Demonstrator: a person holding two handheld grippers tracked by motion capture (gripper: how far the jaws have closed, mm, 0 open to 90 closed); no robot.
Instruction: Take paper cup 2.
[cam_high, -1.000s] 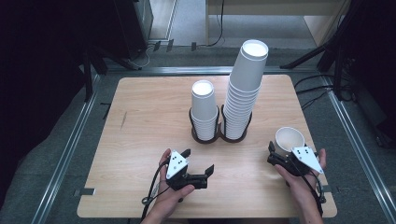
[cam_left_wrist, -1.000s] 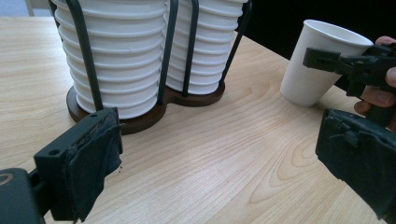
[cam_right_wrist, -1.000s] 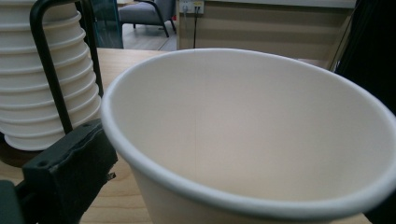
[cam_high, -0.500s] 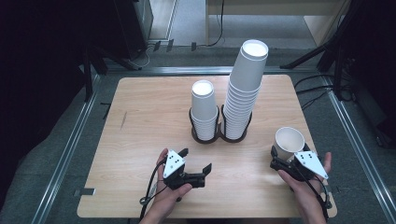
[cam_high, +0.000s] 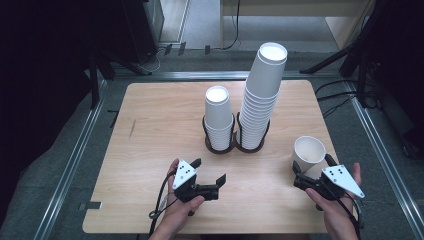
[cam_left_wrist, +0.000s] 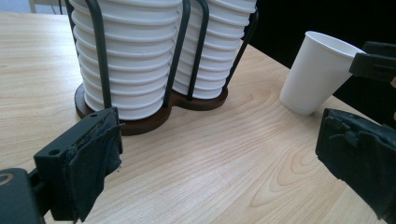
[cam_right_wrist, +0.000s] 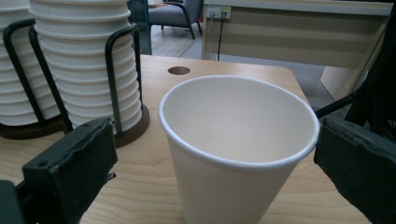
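Paper cup (cam_high: 309, 152) is sitting upright on the table (cam_high: 150, 130), close to the right edge and a bit toward the near side, mouth up and empty as far as the right gripper view shows. Right gripper (cam_high: 312, 170) is right behind it with both jaws spread wide, one on each side of the cup; neither looks like it's actually touching the wall.

Left gripper (cam_high: 209, 172) is over near the middle of the near edge, jaws apart too and nothing between them, pointed toward the cup holder (cam_high: 235, 145).

That dark double holder sits mid-table, with a short stack of cups (cam_high: 218, 115) in its left ring and a much taller stack (cam_high: 262, 92) in the right one. The loose cup stands well apart from it, off to its right.
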